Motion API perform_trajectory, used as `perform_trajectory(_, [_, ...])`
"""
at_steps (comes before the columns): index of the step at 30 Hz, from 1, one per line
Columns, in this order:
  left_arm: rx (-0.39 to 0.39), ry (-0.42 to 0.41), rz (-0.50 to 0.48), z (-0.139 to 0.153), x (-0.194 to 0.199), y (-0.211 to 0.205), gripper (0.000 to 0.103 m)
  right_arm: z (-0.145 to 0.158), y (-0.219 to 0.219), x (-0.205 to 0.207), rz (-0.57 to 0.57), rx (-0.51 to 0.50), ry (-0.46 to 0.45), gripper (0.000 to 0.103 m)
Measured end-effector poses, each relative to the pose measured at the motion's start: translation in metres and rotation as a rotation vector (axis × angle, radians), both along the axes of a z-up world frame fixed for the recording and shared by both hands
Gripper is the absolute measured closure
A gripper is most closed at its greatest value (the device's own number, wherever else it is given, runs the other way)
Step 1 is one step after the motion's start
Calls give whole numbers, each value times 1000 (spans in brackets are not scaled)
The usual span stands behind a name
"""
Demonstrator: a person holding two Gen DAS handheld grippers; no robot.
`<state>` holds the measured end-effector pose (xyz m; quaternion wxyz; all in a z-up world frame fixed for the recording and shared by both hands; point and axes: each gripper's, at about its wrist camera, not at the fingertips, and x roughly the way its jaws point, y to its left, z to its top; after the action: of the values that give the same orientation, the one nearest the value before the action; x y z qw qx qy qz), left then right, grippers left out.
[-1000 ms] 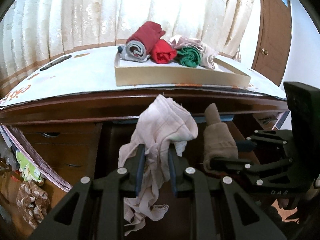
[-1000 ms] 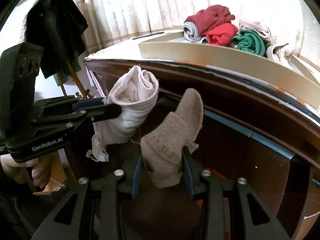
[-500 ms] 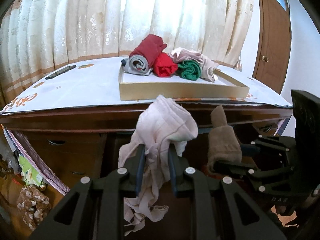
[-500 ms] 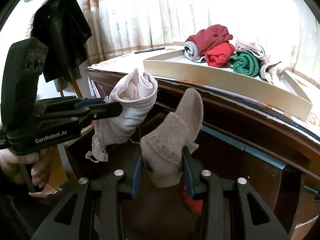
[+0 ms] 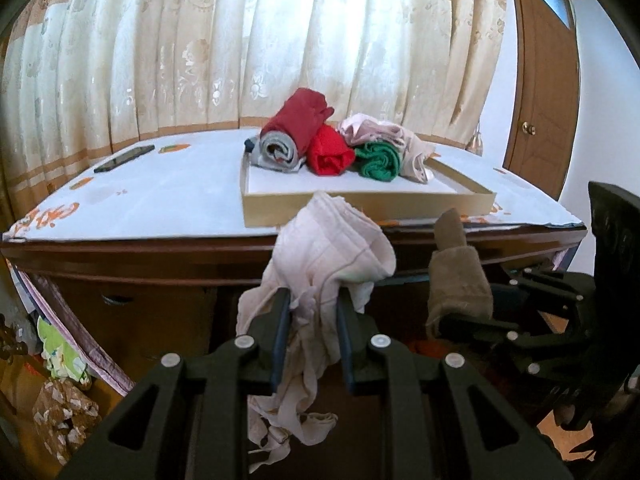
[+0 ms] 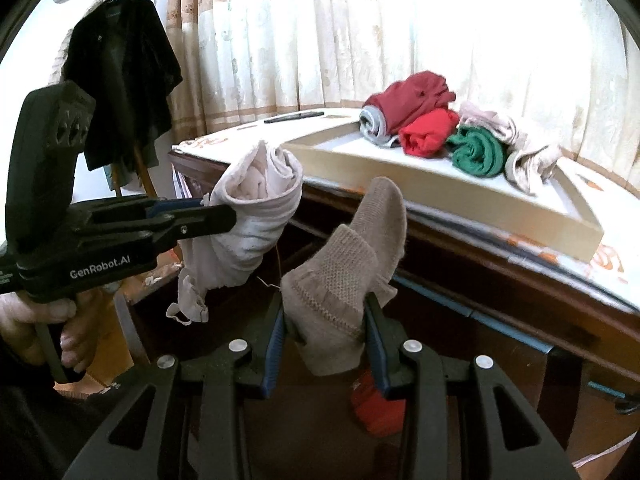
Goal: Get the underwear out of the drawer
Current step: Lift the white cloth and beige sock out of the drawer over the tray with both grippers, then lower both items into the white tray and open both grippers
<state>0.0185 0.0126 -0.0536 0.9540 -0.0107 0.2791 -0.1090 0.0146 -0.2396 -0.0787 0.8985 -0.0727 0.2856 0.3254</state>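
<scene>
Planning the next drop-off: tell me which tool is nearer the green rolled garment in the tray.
Right, probably. The right tool, gripping a beige garment, sits below the green rolled garment; the left tool is farther off to its left.

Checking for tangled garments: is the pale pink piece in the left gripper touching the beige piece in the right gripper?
Apart. The right wrist view shows dark drawer space between the pale pink piece and the beige piece; the left wrist view shows the same gap.
</scene>
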Motion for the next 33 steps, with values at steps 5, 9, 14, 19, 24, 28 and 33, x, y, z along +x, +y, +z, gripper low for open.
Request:
perform_trajectory(5, [4, -31, -2, 14, 3, -1, 83, 19, -4, 2, -2, -3, -39, 64])
perform_trajectory(9, [10, -49, -10, 25, 8, -1, 83, 32, -4, 5, -2, -15, -69, 64])
perform_trajectory(14, [29, -77, -20, 42, 18, -2, 83, 41, -3, 13, -3, -31, -87, 64])
perform_trajectory(19, [33, -104, -34, 58, 26, -5, 83, 52, -3, 19, -7, -26, -105, 64])
perform_trajectory(24, [29, -124, -38, 72, 34, -7, 83, 65, -2, 24, -11, -27, -126, 64])
perform_trajectory(28, [32, -135, -37, 83, 45, -6, 83, 74, -2, 34, -18, -31, -135, 64])
perform_trajectory(33, [24, -123, -46, 95, 66, -4, 83, 86, -4, 51, -30, -26, -128, 64])
